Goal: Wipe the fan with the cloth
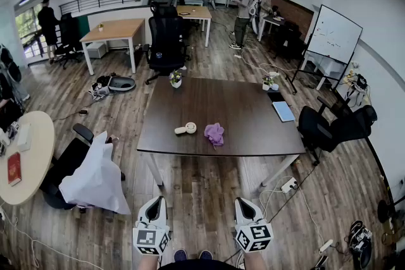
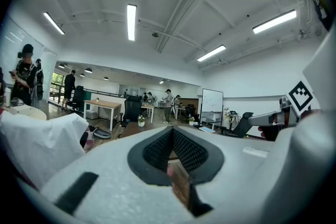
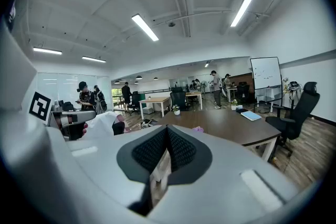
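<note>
A small cream hand fan (image 1: 185,129) lies on the dark brown table (image 1: 240,136), near its front edge. Just right of the fan sits a crumpled purple cloth (image 1: 214,133), which also shows in the right gripper view as a cloth (image 3: 198,129) beyond the jaws. Both grippers are held low, well short of the table and over the wooden floor. My left gripper (image 1: 156,201) is shut and empty, as the left gripper (image 2: 172,131) shows in its own view. My right gripper (image 1: 243,203) is likewise shut with nothing between the jaws of the right gripper (image 3: 167,131).
Two small potted plants (image 1: 176,78) (image 1: 267,82) and a blue notebook (image 1: 283,111) lie on the table. A chair draped in white fabric (image 1: 95,174) stands at the left, black chairs (image 1: 332,129) at the right. A power strip (image 1: 289,184) lies by the table leg. People stand far back.
</note>
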`<state>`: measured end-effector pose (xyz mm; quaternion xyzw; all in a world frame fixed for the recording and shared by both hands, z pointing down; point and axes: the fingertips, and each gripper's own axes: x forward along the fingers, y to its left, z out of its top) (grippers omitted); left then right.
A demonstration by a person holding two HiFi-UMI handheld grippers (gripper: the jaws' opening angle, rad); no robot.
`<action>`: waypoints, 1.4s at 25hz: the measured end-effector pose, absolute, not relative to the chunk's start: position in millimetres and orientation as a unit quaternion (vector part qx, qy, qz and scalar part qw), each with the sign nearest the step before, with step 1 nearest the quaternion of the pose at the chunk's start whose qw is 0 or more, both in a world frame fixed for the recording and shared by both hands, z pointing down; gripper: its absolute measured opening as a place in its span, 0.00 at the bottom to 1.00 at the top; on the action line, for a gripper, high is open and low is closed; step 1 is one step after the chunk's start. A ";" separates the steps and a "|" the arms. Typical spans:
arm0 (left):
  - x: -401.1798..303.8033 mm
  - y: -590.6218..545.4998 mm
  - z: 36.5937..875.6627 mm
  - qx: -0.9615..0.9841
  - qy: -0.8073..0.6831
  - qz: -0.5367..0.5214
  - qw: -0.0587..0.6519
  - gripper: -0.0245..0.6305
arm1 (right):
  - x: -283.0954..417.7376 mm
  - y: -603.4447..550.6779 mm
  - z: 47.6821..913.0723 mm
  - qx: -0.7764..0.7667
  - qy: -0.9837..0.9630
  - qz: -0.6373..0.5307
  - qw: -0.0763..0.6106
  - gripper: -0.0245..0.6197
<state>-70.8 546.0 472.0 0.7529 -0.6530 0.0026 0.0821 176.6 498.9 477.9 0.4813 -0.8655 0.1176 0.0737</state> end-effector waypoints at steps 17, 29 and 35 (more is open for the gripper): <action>-79.5 556.9 473.3 0.759 -0.646 0.005 0.074 0.03 | 174.6 510.1 480.4 0.493 -0.859 0.122 0.055 0.05; -86.9 571.7 474.1 0.768 -0.637 0.017 0.059 0.03 | 170.4 527.6 481.2 0.510 -0.849 0.121 0.062 0.05; -98.4 575.6 469.7 0.772 -0.634 0.014 0.052 0.03 | 163.8 535.7 481.8 0.520 -0.844 0.118 0.058 0.05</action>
